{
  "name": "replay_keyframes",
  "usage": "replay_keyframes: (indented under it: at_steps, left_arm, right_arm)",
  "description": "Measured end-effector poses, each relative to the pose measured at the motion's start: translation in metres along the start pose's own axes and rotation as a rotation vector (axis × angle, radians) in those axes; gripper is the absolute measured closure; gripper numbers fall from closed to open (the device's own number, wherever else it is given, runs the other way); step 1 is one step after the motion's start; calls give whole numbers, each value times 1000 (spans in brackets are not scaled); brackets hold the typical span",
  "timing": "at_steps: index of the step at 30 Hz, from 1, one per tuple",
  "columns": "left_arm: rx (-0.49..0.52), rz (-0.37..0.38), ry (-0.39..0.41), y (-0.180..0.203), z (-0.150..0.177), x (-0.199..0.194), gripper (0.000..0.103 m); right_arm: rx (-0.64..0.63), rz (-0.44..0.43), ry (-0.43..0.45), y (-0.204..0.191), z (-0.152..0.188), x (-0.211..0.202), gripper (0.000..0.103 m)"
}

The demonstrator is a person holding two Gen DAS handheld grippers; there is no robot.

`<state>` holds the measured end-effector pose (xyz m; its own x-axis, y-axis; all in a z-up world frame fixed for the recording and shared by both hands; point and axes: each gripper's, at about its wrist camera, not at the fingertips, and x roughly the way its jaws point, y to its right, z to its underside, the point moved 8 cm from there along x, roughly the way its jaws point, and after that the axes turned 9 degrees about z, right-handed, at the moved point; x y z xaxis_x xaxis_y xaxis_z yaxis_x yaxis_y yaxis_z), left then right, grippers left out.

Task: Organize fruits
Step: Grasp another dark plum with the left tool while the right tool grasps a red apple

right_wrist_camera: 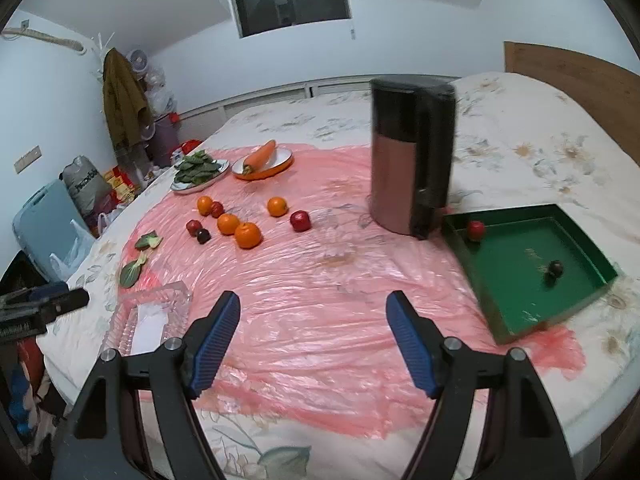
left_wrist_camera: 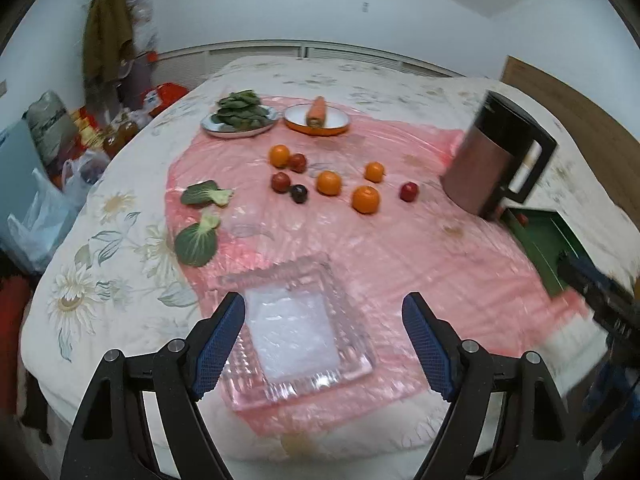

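a bed with a white floral-print cover (right_wrist_camera: 532, 152) carries everything. a crinkled pink plastic sheet (right_wrist_camera: 320, 300) is spread over its middle. a green square cardboard tray (right_wrist_camera: 592, 252) lies partly on the sheet's right edge, partly on the cover. a wooden headboard (right_wrist_camera: 580, 76) stands at the far right.

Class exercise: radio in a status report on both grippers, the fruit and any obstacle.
Left gripper open, empty, over glass dish. Right gripper open, empty. Four oranges loose on pink sheet; two fruits in green tray. Tall jug beside tray.
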<state>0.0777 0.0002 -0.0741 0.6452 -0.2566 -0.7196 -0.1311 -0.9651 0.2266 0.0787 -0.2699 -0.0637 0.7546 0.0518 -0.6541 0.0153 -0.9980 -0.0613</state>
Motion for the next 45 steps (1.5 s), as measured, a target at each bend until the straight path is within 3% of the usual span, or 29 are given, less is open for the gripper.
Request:
replay_keyframes:
  at_steps: [8,18,20,26,35,45]
  left_arm:
    - [-62,-21,-8,-24,-31,38,31]
    - [-126,-32,-64,-43,-63,120,42]
    - [-149,-26,-81,-47,-67,137,45]
    - [-195,-38,-96,-56,-80,174,46]
    - [-244,-84,-110,-79,-85,210,50]
    - [-235,-109,-123,-78,-91,231,54]
  right_arm:
    - [-23,-49,-20,-20,-22,51,0]
    - [-48,-106,-48,-41,-47,120,0]
    - [-51,-120,-62,-44,-50,138,18]
    - [-46,-139,-82,-47,-62,182,20]
    - [-48,-159,-109,-54,-69,230,20]
    - [-49,-169,-115,-53,-70,250,21]
